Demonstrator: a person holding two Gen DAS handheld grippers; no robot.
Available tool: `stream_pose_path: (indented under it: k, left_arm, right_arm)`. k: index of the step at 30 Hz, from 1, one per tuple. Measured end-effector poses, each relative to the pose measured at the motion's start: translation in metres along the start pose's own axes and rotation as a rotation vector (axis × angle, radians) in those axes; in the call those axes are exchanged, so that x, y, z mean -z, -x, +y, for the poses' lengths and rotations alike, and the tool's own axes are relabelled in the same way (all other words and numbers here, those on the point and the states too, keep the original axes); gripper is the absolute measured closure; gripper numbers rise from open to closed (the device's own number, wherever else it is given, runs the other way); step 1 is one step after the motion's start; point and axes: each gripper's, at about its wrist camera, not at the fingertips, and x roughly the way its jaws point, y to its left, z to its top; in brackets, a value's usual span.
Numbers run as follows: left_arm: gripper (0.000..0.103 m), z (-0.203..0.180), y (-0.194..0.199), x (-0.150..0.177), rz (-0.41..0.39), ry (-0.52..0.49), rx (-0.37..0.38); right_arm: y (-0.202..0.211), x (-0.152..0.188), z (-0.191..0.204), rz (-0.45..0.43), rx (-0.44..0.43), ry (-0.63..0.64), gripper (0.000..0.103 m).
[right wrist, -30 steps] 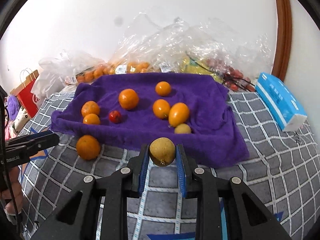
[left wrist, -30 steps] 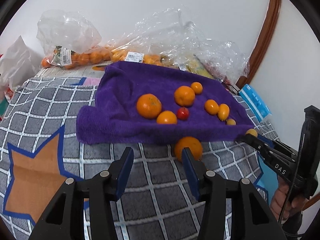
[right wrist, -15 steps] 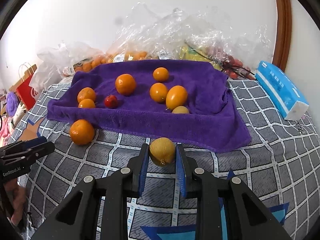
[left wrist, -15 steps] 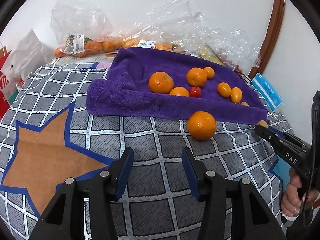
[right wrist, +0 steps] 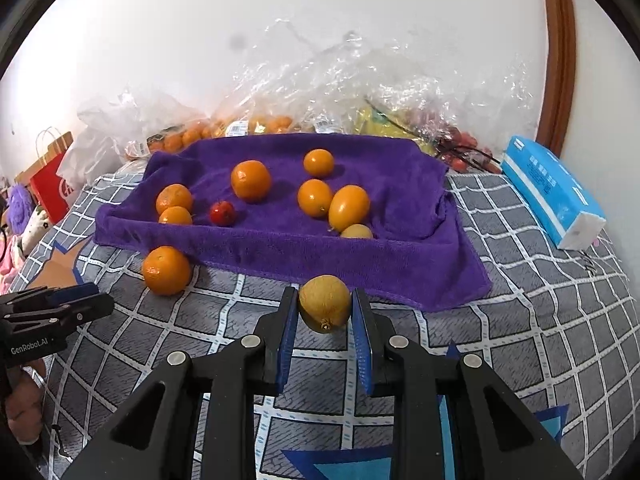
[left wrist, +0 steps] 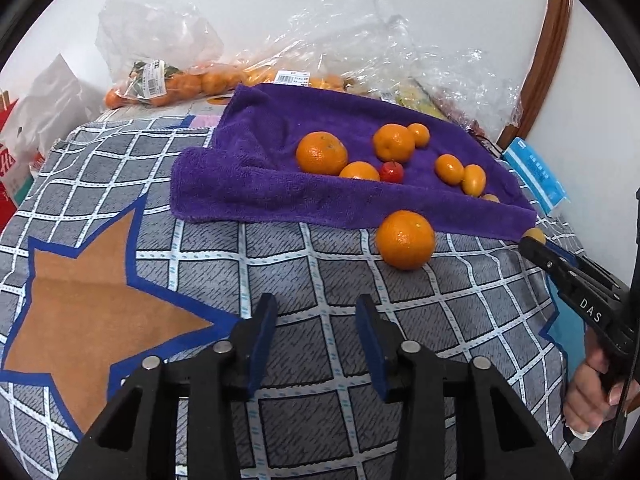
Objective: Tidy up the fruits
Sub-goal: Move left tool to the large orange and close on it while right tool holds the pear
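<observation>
A purple towel (right wrist: 400, 248) lies on the checked bedcover with several oranges and a small red fruit (right wrist: 222, 213) on it. One loose orange (left wrist: 405, 240) rests on the bedcover just off the towel's front edge. My left gripper (left wrist: 316, 308) hangs short of that orange and to its left. Its jaws are closing with nothing between them. My right gripper (right wrist: 325, 308) is shut on a yellow-green round fruit (right wrist: 325, 307), held just above the bedcover before the towel's front edge. The left wrist view shows that right gripper (left wrist: 534, 240) at the right, its fruit at the tip.
Clear plastic bags (right wrist: 352, 92) of oranges and other fruit are piled against the wall behind the towel. A blue tissue pack (right wrist: 552, 196) lies at the right. A red paper bag (right wrist: 52, 188) stands at the far left. An orange star (left wrist: 92, 296) marks the bedcover.
The left gripper has drawn back from the loose orange, which now lies farther ahead and to the right. Its jaws have narrowed. The right gripper keeps its fruit and has backed slightly from the towel.
</observation>
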Motion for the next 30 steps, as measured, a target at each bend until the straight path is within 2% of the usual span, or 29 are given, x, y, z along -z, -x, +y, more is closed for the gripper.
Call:
stream_pose_path:
  k: [3,7,11,15,28,30]
  left_arm:
    - [0.067,-0.002,0.004,0.000,0.013,0.007,0.033]
    - [0.065,-0.016,0.005,-0.003,0.023,-0.028,0.033]
    - [0.054,-0.030,0.003,-0.013,0.006,-0.036,0.054]
    - [0.050,-0.043,-0.004,-0.024,-0.005,-0.073,0.035]
    - [0.051,-0.070,-0.039,-0.041,0.005,-0.138,-0.009]
    - [0.063,-0.072,-0.042,-0.042,0.011,-0.137,0.006]
  right_arm:
    - [0.000,0.000,-0.004,0.003,0.008,-0.021,0.076]
    - [0.004,0.002,-0.008,-0.013,0.011,-0.035,0.076]
    - [0.005,0.003,-0.012,-0.011,0.019,-0.045,0.076]
    - [0.011,0.003,-0.015,-0.038,0.041,-0.045,0.076]
    - [0.012,0.002,-0.028,-0.041,0.049,-0.085,0.076]
    - [0.012,0.003,-0.026,-0.040,0.052,-0.074,0.076]
